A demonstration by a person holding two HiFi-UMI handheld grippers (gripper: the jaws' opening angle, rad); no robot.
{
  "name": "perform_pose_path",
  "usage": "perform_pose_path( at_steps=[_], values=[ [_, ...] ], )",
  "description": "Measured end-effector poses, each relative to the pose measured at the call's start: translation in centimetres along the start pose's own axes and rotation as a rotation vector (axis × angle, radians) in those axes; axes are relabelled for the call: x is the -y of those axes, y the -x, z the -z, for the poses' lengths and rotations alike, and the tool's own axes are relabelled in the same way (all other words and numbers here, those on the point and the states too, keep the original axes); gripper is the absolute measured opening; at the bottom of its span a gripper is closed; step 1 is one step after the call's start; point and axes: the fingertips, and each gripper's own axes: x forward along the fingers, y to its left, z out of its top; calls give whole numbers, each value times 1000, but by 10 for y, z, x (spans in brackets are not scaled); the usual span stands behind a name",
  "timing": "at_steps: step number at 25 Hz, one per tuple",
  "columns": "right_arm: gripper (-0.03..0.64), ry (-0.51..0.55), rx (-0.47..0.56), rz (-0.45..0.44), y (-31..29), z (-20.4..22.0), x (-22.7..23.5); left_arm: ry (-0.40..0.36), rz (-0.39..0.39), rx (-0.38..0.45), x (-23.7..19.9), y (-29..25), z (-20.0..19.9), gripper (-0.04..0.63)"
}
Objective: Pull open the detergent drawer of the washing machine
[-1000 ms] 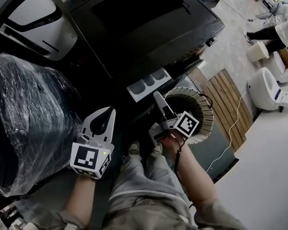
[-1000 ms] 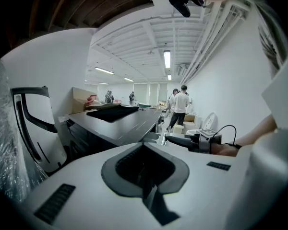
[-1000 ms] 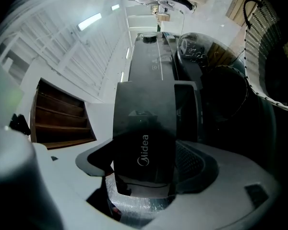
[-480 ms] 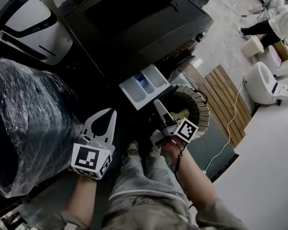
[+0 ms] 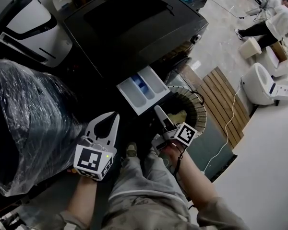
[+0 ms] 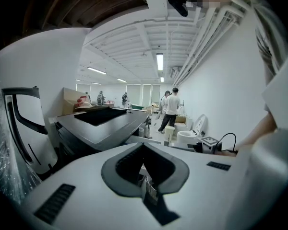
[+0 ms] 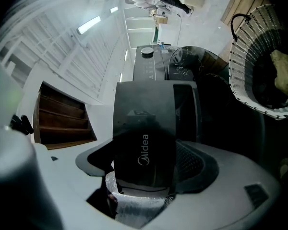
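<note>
The black washing machine (image 5: 134, 23) fills the upper middle of the head view. Its white detergent drawer (image 5: 143, 89) stands pulled out from the front, showing its compartments and a blue insert. My right gripper (image 5: 158, 110) reaches up to the drawer's near end. In the right gripper view the dark drawer front (image 7: 144, 147), marked Midea, sits between the jaws of the right gripper (image 7: 146, 169), which is shut on it. My left gripper (image 5: 114, 116) hangs left of the drawer, apart from it. In its own view the left gripper (image 6: 143, 146) is shut on nothing.
A large plastic-wrapped object (image 5: 29, 123) lies at the left. A white and black appliance (image 5: 29, 23) stands behind it. A wicker basket (image 5: 197, 111) holding a yellowish cloth stands by the machine's front, right of the drawer. Wooden slats (image 5: 225, 99) and a white fixture (image 5: 264, 83) lie further right.
The detergent drawer has slid further out of the machine, the right gripper drawing back towards me with it. The left gripper has stayed beside it.
</note>
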Motion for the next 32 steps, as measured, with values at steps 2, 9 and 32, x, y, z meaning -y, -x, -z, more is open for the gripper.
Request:
perform_pose_path(
  at_steps=[2,9,32],
  values=[
    [396,1,-1,10,2,0,2,-3,8,-6,3,2,0,15],
    [396,26,4,43,4,0,1,-14,15,-18,9,6,-1,15],
    [123,1002,40,200,30,-39,-203,-95,37,79,0,33,-101,15]
  ],
)
